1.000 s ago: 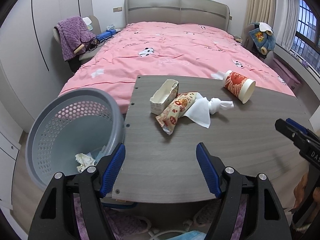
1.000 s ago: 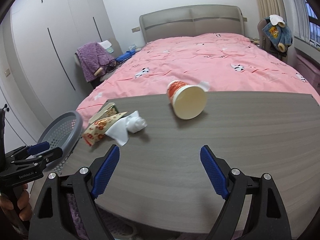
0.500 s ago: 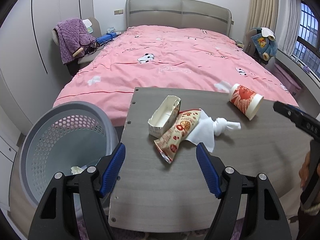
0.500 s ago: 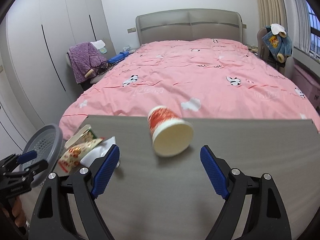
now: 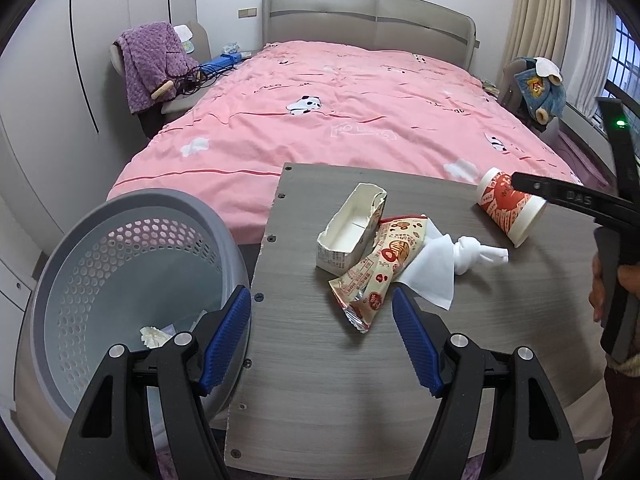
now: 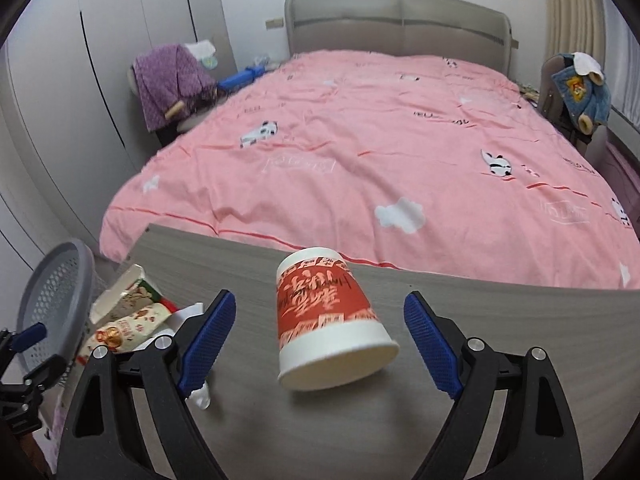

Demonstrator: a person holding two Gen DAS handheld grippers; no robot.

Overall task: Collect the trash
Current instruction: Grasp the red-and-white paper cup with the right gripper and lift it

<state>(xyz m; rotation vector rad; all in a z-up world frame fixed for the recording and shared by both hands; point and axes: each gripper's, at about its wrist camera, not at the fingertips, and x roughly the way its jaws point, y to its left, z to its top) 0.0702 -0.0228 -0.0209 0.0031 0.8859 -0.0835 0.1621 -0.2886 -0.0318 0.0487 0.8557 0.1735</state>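
Four pieces of trash lie on the grey wood-grain table (image 5: 320, 380). A paper cup (image 6: 324, 320), red-printed with a white base and rim, lies on its side near the table's far edge, mouth toward the near edge; its red band carries large characters I cannot read. Near the far left corner sits an opened white carton (image 5: 350, 232), its hollow inside showing, fine print on its end too small to read. A crumpled snack wrapper (image 5: 376, 272), cream with red round emblems, leans against the carton, and a white tissue (image 5: 448, 264), twisted into a knot at one end, touches the wrapper's right side.

The right gripper (image 6: 316, 340) stands spread, its jaws having just been opening, with the cup between the blue pads (image 6: 430, 346) but touching neither. The left gripper (image 5: 322, 344) is also spread and holds nothing, one finger over the basket and the other over the table's near left part, by the wrapper's lower end.

A grey perforated basket (image 5: 80, 264) stands just beside the table's left edge, with a crumpled scrap (image 5: 154, 336) at its bottom. A bed with a pink quilt (image 5: 340, 120) lies beyond the far edge. "DAS" is readable on the right gripper's black arm in the left wrist view.
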